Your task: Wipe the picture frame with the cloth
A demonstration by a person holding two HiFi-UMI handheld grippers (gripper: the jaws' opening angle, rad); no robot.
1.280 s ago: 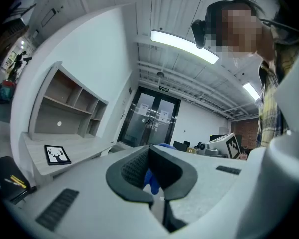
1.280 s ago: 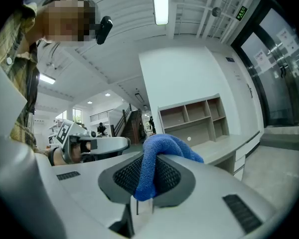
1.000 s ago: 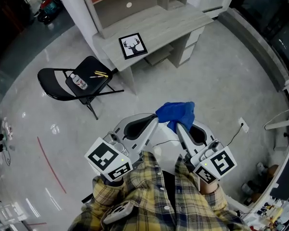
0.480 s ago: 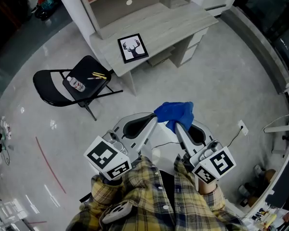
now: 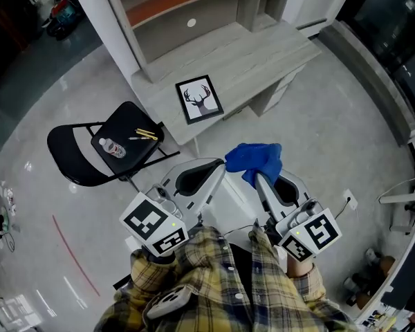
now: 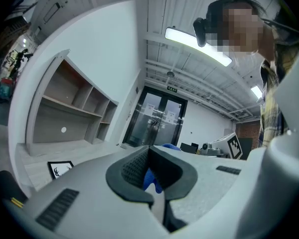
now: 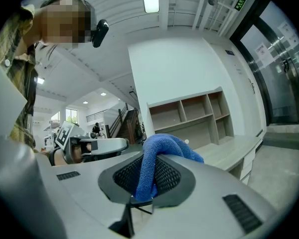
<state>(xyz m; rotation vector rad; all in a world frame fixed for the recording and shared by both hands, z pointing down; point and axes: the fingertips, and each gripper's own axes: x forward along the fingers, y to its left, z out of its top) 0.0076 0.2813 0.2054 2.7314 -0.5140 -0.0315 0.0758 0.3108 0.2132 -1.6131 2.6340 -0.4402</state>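
Cloth: blue cloth (image 5: 252, 159) pinched in the right gripper (image 5: 258, 177), bunched over its tips with a fold hanging loose.
Left gripper (image 5: 220, 168): jaws pressed together on nothing, level, just beside the right one.
Frame (image 5: 199, 99): flat on the desk (image 5: 263, 54), well ahead of both grippers, a touch left of the left tips, untouched.
Stage: looks like the approach, with no wiping yet.
Risk, slide: the frame lies loose near the desk edge. A hard swipe with nothing bracing it could push it off toward the chair (image 5: 90, 159).
Risk, cloth: only a narrow strip is gripped, so drag on the glass could pull it out.
Risk, scratch: a low right gripper could put a hard tip on the glass instead of cloth.
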